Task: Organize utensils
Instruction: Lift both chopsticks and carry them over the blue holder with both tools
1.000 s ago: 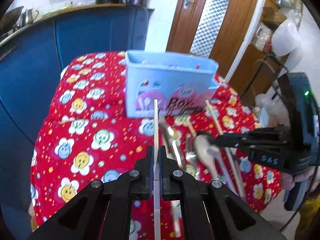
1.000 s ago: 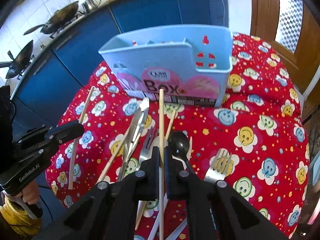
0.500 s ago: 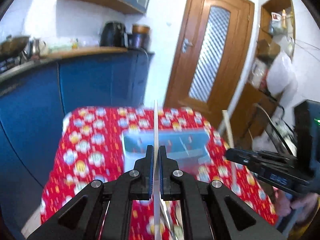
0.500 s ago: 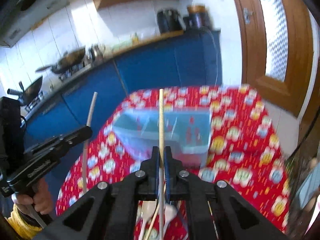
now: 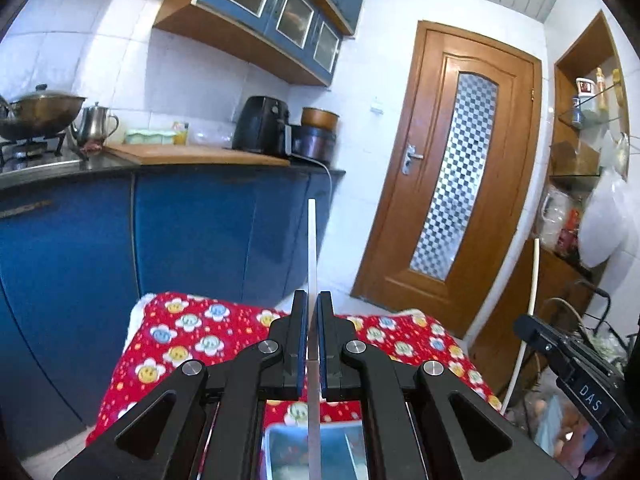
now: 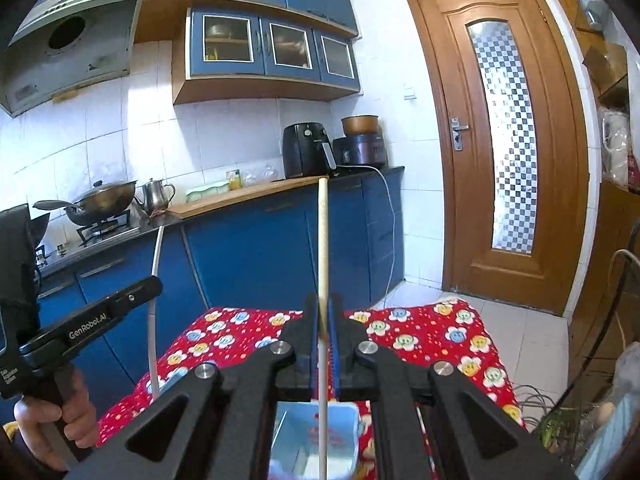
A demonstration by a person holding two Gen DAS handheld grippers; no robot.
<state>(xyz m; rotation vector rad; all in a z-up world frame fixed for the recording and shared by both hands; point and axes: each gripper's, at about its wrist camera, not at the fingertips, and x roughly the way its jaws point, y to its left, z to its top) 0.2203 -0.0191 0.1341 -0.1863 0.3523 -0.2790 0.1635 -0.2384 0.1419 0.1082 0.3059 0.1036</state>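
Observation:
My left gripper [image 5: 313, 312] is shut on a white chopstick [image 5: 312, 256], held upright with its lower end over the light blue utensil box [image 5: 344, 452]. My right gripper [image 6: 323, 316] is shut on a wooden chopstick [image 6: 323, 240], also upright, its lower end inside the box [image 6: 296, 432]. The right gripper [image 5: 560, 360] with its chopstick shows at the right of the left wrist view. The left gripper [image 6: 116, 304] with the white chopstick [image 6: 154, 288] shows at the left of the right wrist view. The other utensils are hidden.
The box stands on a table with a red smiley-flower cloth [image 5: 188, 344]. Blue kitchen cabinets [image 5: 192, 232] with a worktop lie behind and to the left. A wooden door [image 5: 452, 184] is behind on the right. Cluttered shelves [image 5: 588, 184] stand at the far right.
Both grippers have tilted up from flat to upright, each keeping its chopstick. The views swung from the table and loose utensils up to the kitchen wall; the box now lies below the grippers.

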